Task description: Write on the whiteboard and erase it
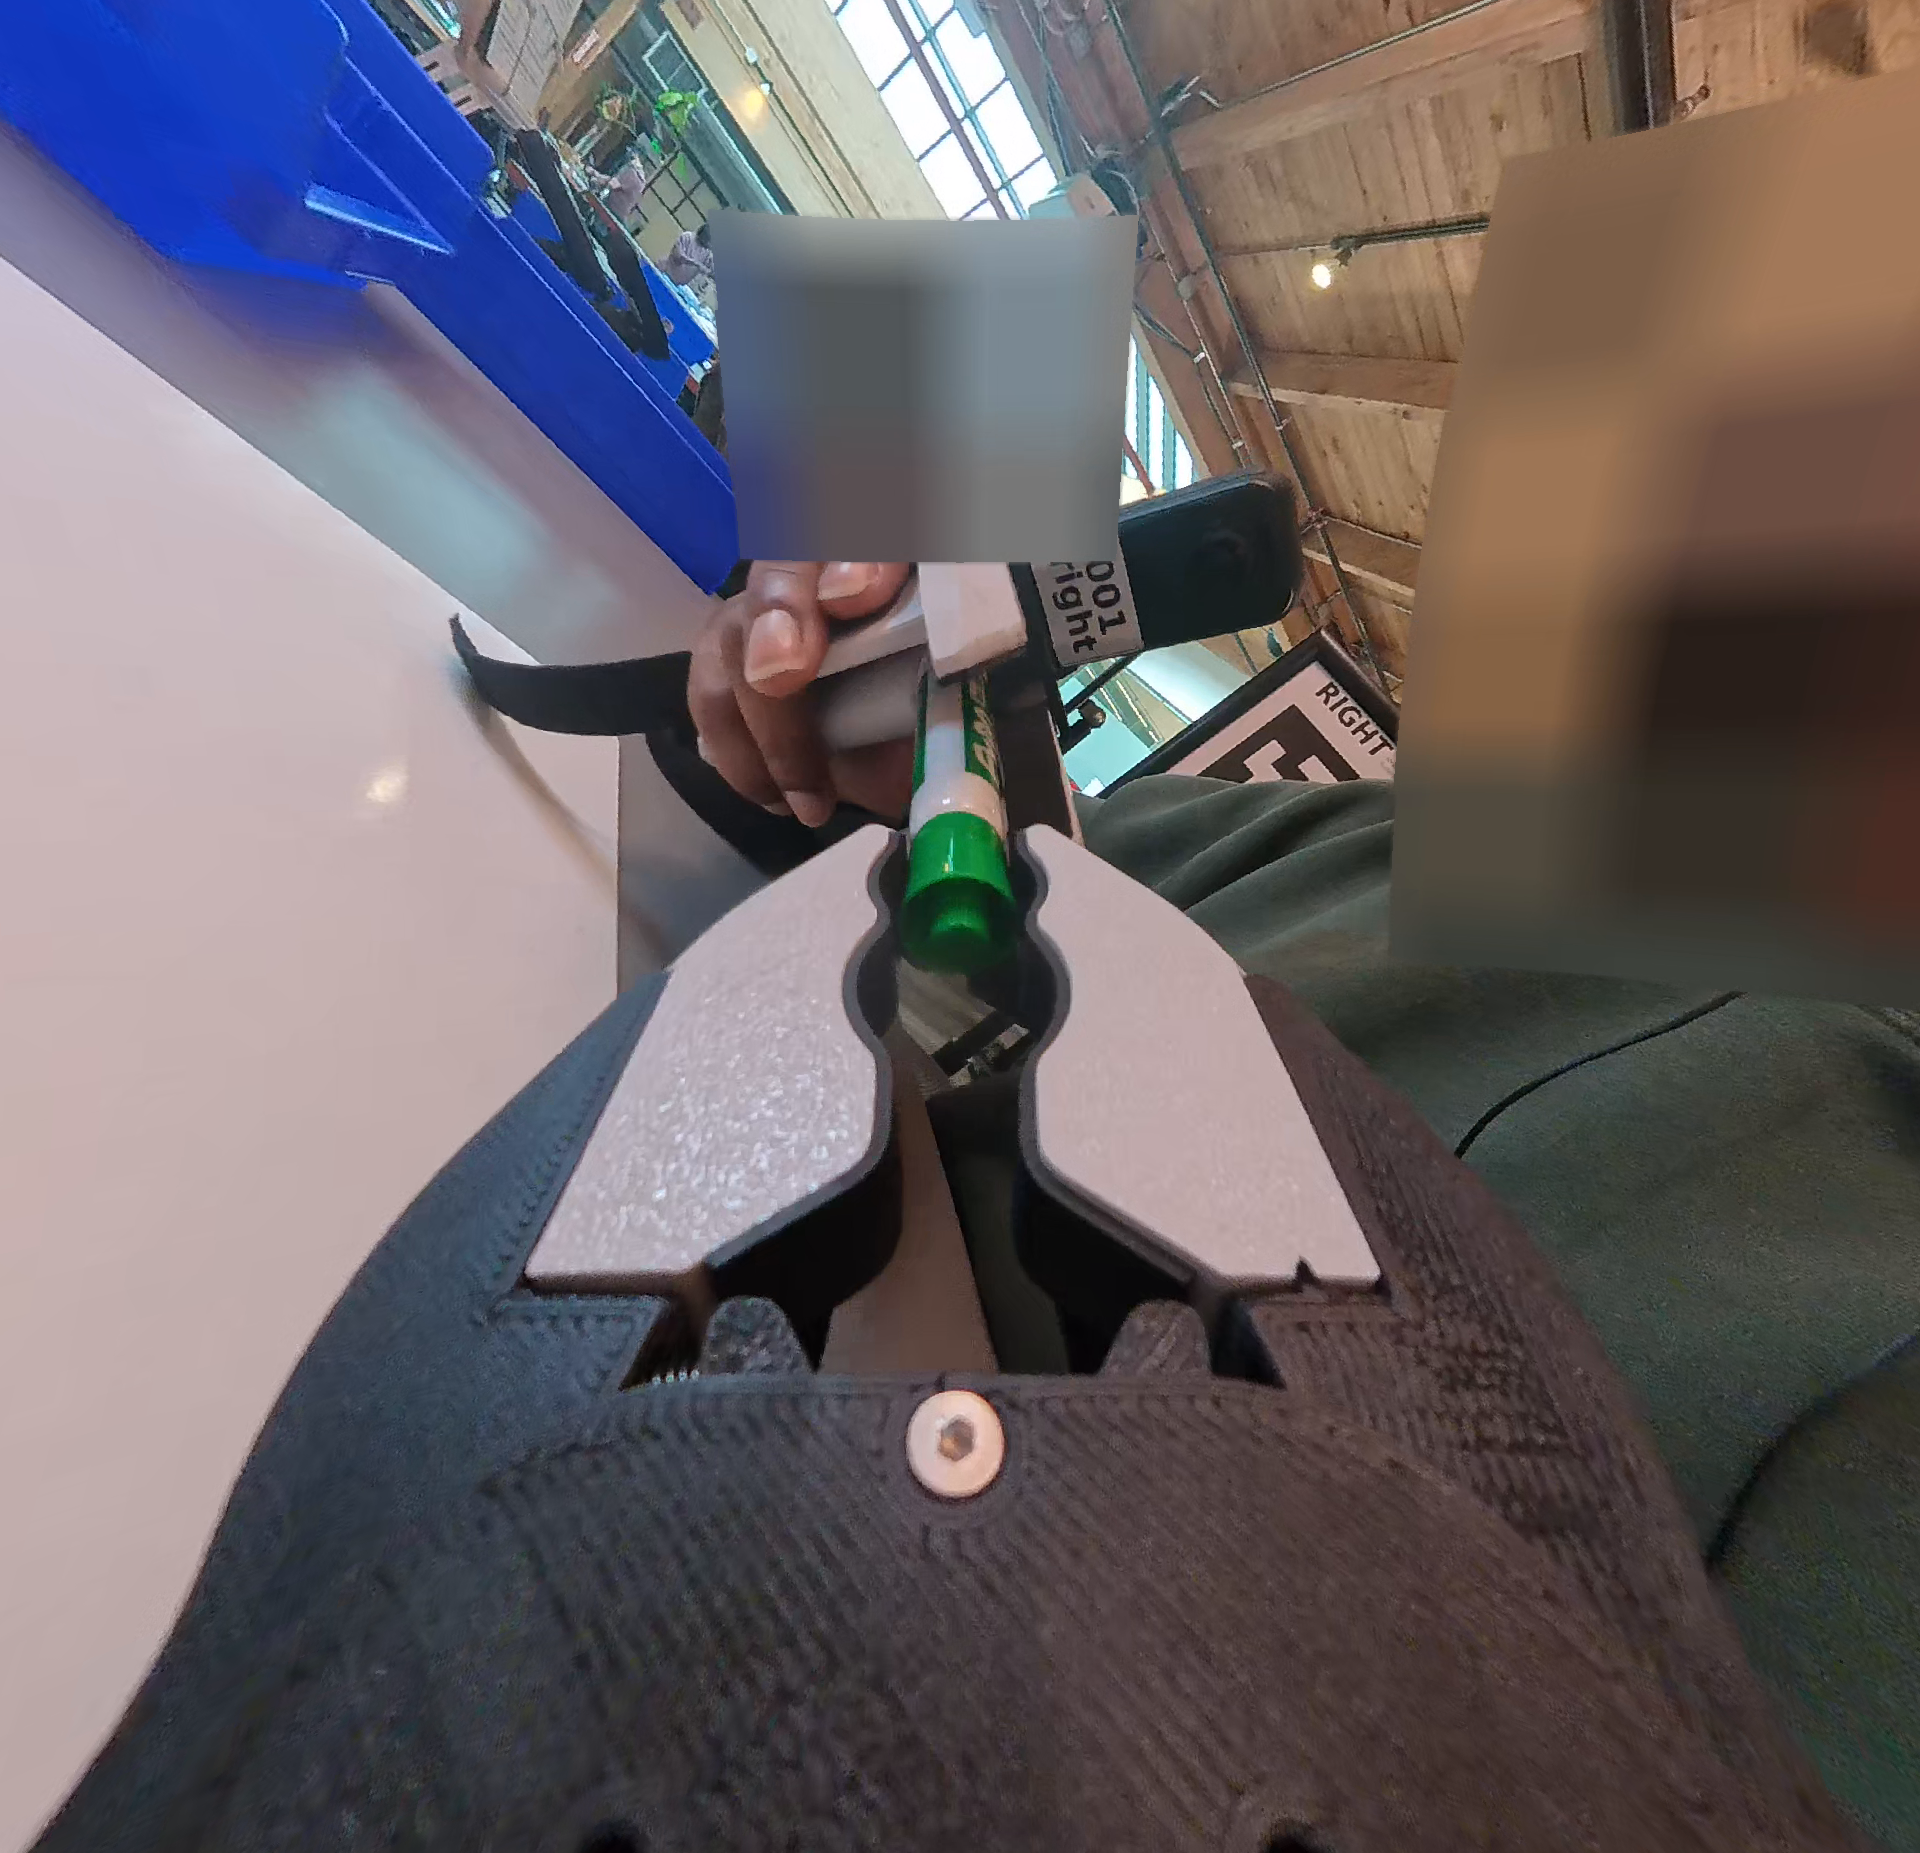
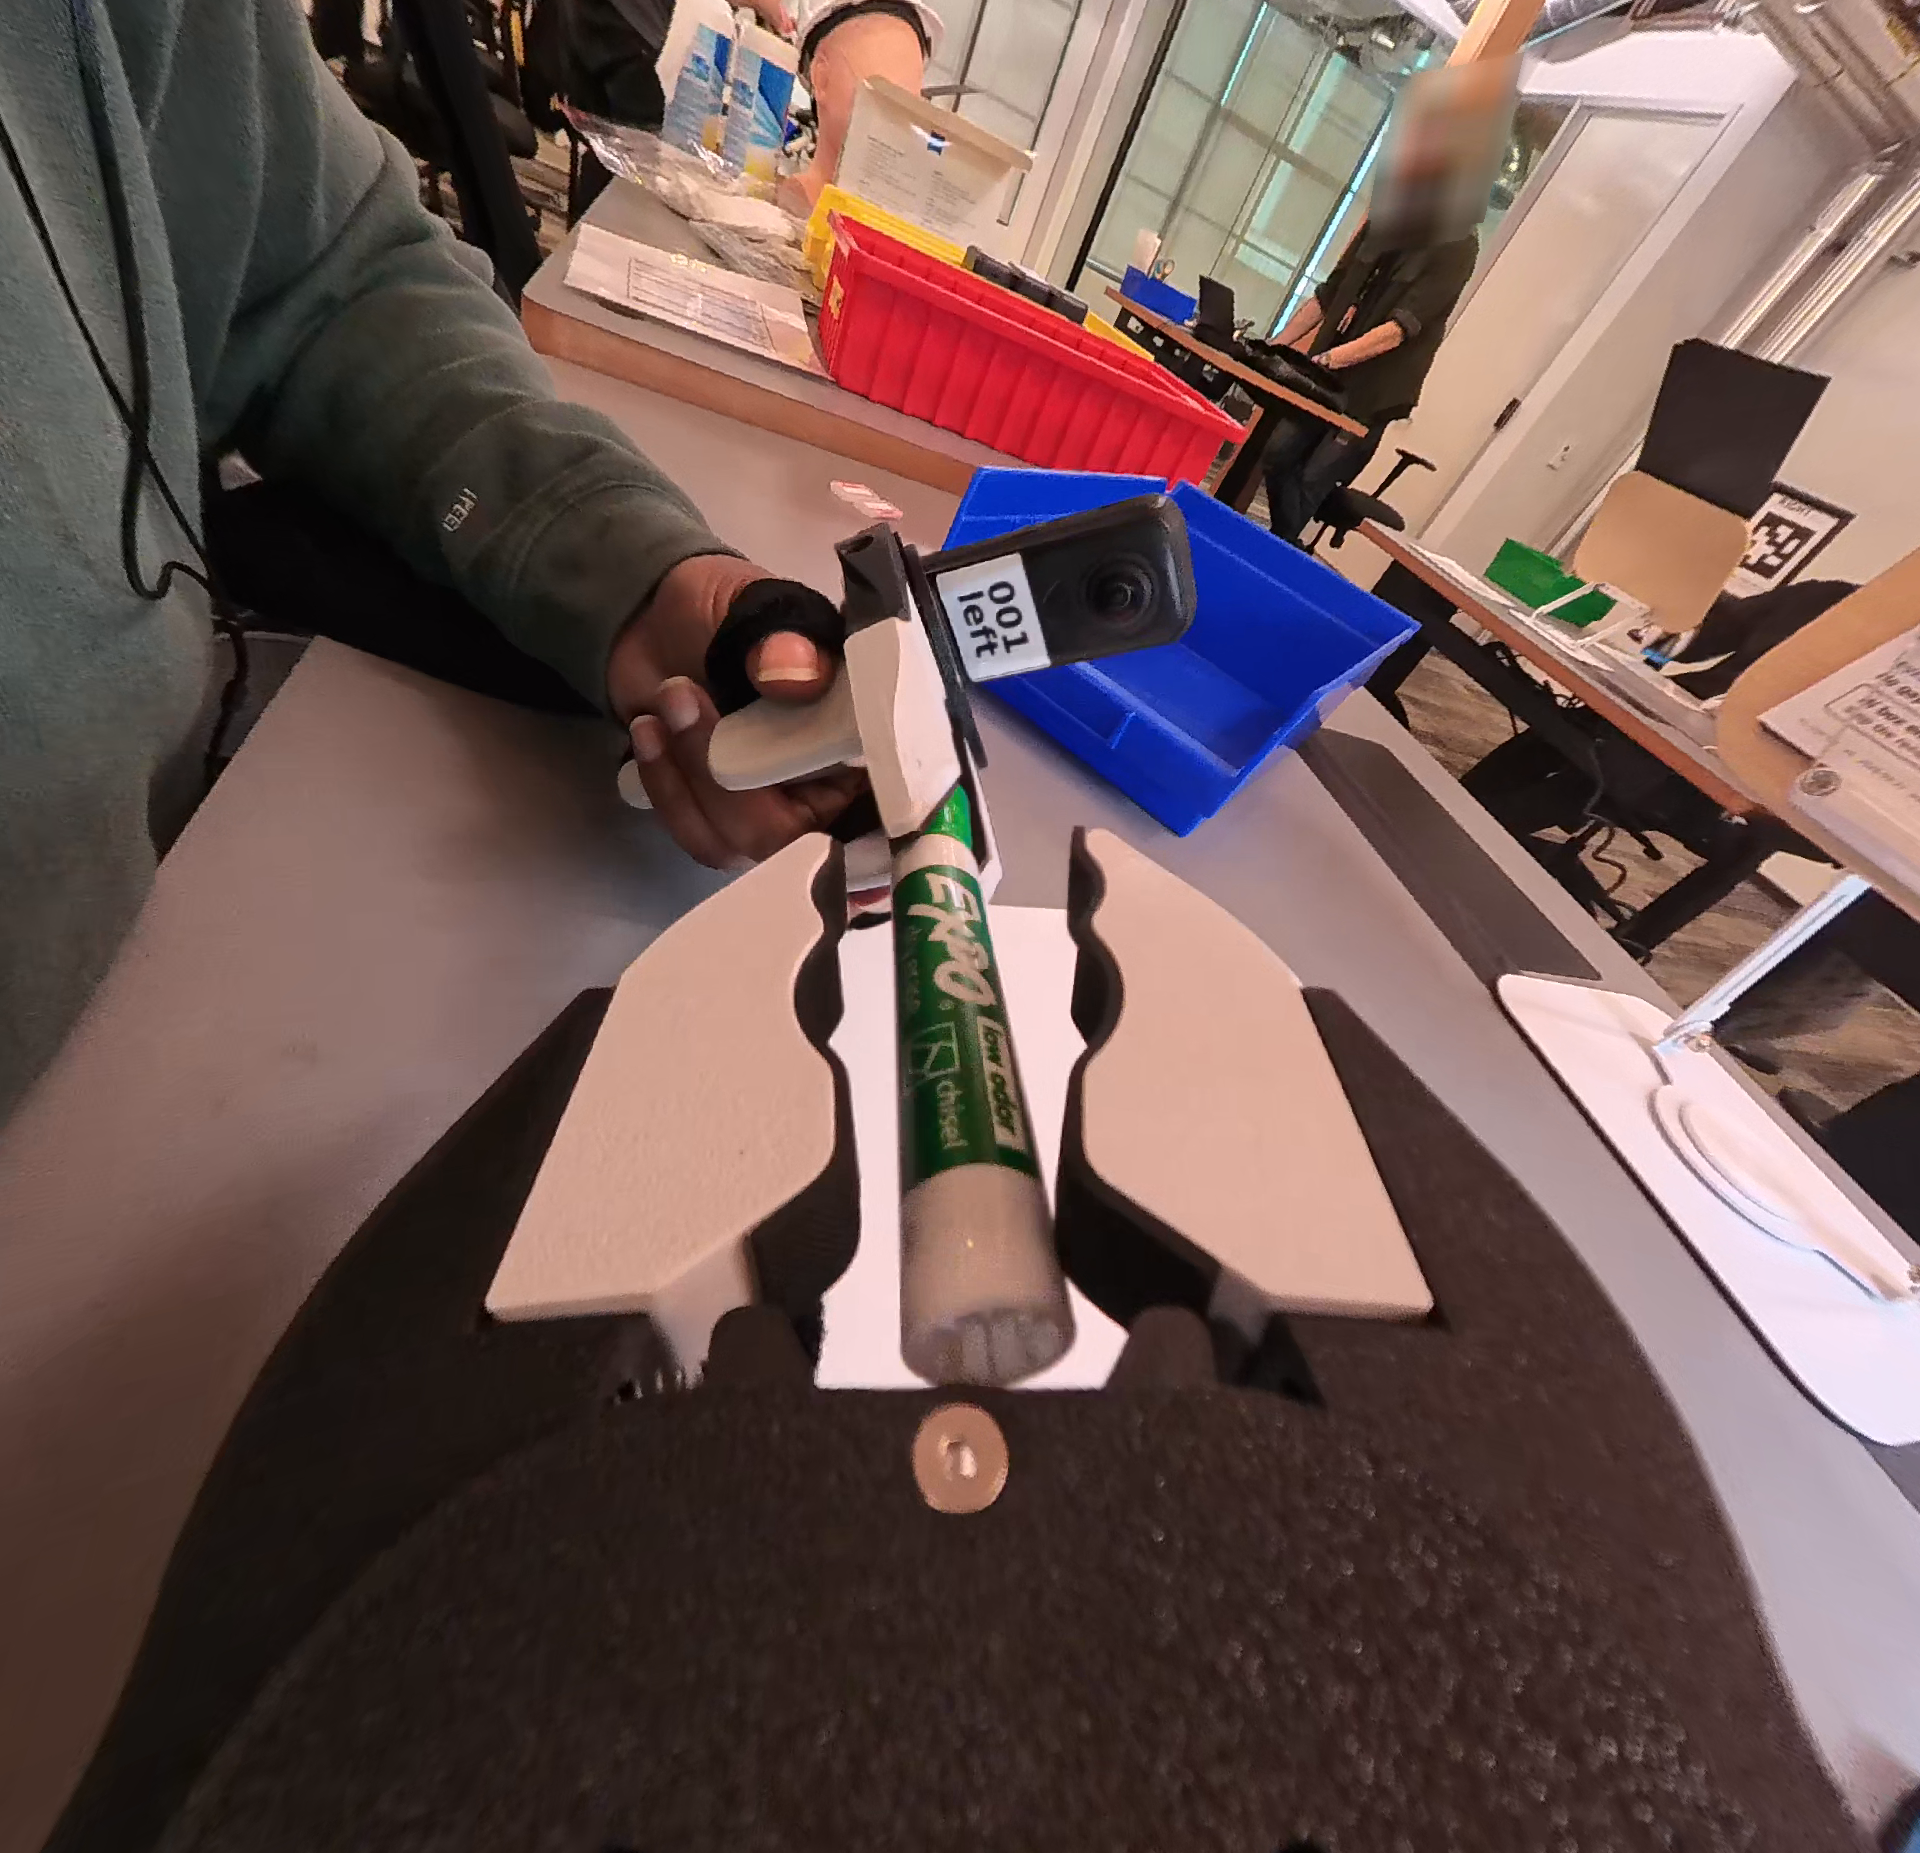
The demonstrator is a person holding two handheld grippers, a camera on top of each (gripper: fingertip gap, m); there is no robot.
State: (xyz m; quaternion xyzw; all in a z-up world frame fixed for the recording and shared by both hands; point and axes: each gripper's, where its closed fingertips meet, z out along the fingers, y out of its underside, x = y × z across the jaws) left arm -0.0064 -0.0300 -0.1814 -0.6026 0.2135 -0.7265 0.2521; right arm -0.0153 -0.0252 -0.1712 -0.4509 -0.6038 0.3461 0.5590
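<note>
A green-capped whiteboard marker [image 1: 961, 764] spans between my two grippers above the table. My left gripper [image 1: 956, 858] is shut on its green cap [image 1: 951, 904], which sits in the notch at the fingertips. In the right wrist view the marker body [image 2: 956, 1055] lies between the spread jaws of my right gripper [image 2: 951, 868], with a gap on both sides and its grey back end close to the camera. The left gripper [image 2: 914, 795] shows farther off, holding the marker's far end. A white board surface [image 2: 868, 1128] shows under the marker. No eraser is in view.
A blue bin [image 2: 1195, 681] sits on the grey table [image 2: 364, 972] just beyond the grippers; it also shows in the left wrist view [image 1: 312, 162]. A red bin [image 2: 997, 359] stands farther back. A white stand base [image 2: 1714, 1180] is at the right. A person stands at a far desk.
</note>
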